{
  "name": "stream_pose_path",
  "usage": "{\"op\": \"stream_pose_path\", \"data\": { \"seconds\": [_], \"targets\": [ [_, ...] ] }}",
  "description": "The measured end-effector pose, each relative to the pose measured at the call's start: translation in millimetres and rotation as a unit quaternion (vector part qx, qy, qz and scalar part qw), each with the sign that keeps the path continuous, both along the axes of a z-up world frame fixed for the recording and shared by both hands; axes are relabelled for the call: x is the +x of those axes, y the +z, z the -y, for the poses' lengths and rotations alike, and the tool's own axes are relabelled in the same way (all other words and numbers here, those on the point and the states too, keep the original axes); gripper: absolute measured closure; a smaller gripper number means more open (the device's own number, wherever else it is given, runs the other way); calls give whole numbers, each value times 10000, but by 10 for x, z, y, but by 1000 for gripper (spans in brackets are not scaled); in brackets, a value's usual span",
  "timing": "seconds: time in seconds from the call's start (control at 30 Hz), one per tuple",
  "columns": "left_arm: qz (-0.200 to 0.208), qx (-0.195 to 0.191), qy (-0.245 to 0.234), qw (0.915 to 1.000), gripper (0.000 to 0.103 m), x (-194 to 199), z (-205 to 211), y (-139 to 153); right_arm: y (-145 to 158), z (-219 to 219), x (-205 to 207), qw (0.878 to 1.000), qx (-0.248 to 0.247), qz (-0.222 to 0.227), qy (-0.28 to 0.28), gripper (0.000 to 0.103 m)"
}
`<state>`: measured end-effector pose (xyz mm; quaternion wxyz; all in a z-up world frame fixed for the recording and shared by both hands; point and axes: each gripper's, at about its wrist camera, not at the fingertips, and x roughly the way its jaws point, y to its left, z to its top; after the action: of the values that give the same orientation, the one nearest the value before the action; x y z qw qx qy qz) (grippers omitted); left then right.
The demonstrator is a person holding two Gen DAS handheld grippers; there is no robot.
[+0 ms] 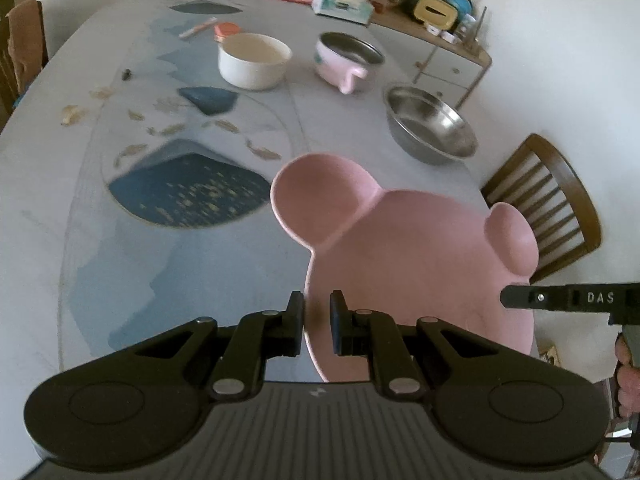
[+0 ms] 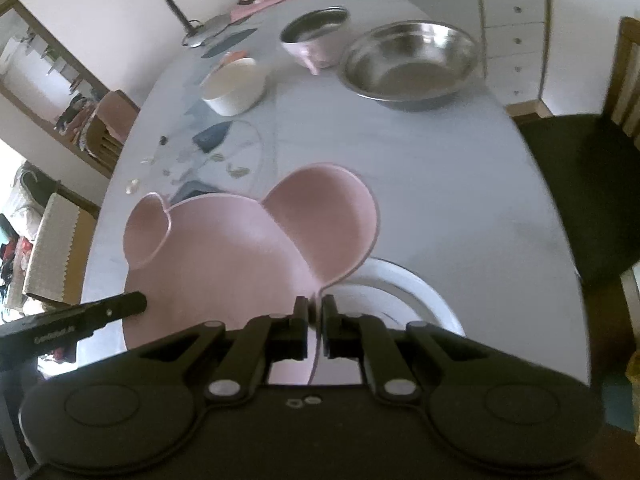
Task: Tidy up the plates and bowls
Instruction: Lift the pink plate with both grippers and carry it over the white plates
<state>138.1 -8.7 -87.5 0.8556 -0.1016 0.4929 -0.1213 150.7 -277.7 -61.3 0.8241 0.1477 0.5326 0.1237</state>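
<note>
A pink plate with two round ears [image 1: 420, 260] [image 2: 224, 248] hangs tilted above the table, held from both sides. My left gripper [image 1: 317, 312] is shut on its left rim. My right gripper [image 2: 315, 314] is shut on its right rim, just below one ear. A finger of the right gripper [image 1: 520, 298] shows at the plate's far side in the left wrist view, and a finger of the left gripper [image 2: 120, 306] shows in the right wrist view. A white plate [image 2: 404, 284] lies on the table beneath the pink plate's right edge.
Farther along the table [image 1: 48, 184] stand a steel bowl [image 1: 432, 128] [image 2: 412, 64], a white bowl [image 1: 254, 60] [image 2: 234, 86] and a pink pot with a steel inside [image 1: 348, 60] [image 2: 314, 36]. A wooden chair [image 1: 548, 204] stands at the table's right edge; clutter and a lamp [image 2: 176, 4] fill the far end.
</note>
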Motion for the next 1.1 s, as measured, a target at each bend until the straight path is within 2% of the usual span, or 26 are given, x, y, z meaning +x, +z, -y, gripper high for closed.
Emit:
{"op": "stream_pose_path", "data": {
  "seconds": [0.3, 0.43, 0.73, 1.1],
  "targets": [
    [-284, 102, -12, 9995, 90, -193, 477, -194, -154, 494, -167, 9997, -75, -218, 76, 95],
    [-421, 159, 49, 9990, 90, -291, 590, -294, -320, 616, -166, 9990, -120, -414, 153, 94],
    [-532, 161, 333, 9979, 90, -313, 595, -384, -443, 627, -108, 9982, -211, -374, 419, 93],
    [-577, 305, 305, 9974, 90, -294, 618, -469, -502, 541, -35, 9978, -384, -240, 491, 92]
  ]
}}
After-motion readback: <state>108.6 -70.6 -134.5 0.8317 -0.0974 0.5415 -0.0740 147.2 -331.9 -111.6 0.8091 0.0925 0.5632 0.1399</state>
